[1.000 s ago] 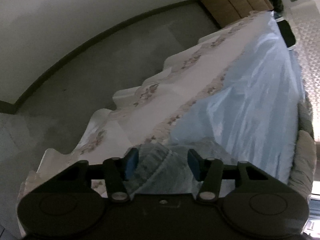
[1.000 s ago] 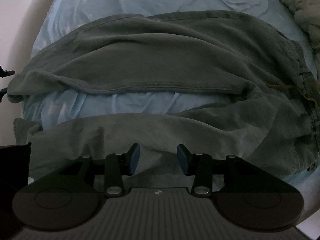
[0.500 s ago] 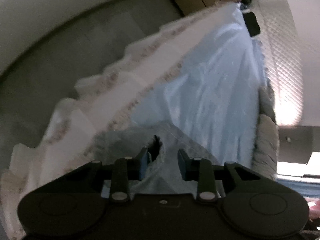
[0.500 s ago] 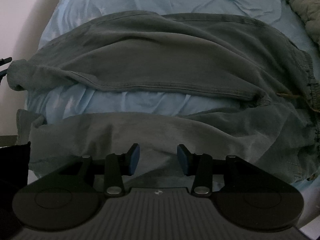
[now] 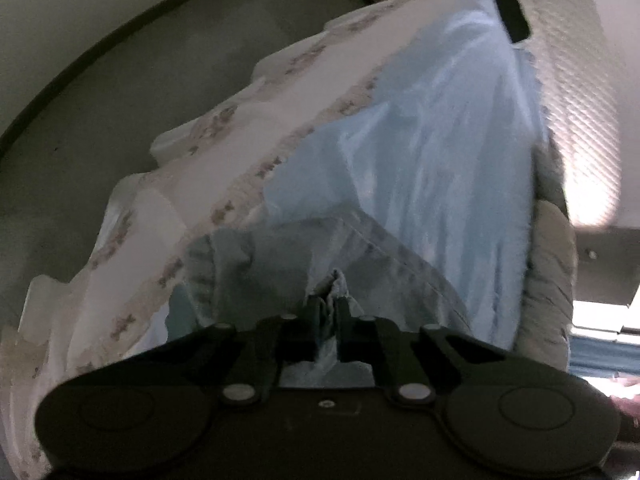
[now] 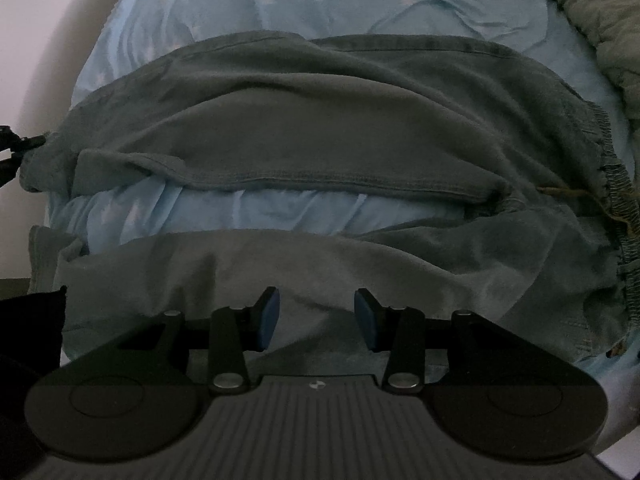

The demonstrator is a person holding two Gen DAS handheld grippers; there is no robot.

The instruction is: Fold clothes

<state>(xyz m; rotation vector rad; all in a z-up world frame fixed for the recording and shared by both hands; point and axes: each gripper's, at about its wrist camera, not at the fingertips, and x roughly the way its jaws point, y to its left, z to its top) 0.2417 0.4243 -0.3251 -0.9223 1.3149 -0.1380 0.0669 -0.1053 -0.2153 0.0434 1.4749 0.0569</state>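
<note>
Dark grey-green trousers (image 6: pixel 320 128) lie spread on the light blue bed sheet (image 6: pixel 320 0), legs running left to right, waistband with a drawstring (image 6: pixel 612 200) at the right. My right gripper (image 6: pixel 316 312) is open and hovers over the near leg (image 6: pixel 280 256), touching nothing. My left gripper (image 5: pixel 329 312) is shut on a bunched fold of the trouser cuff (image 5: pixel 334 284) at the far leg's end. It also shows at the left edge of the right wrist view (image 6: pixel 20 148), pinching that cuff.
The bed's white floral skirt (image 5: pixel 192 168) drops to a grey floor (image 5: pixel 120 92) on the left. A grey-green quilt (image 6: pixel 592 12) lies rolled along the far side of the bed. A quilted headboard (image 5: pixel 576 60) stands beyond it.
My left gripper has closed from open onto the trouser cuff and tilted up. My right gripper stayed open and drew a little closer to the trousers.
</note>
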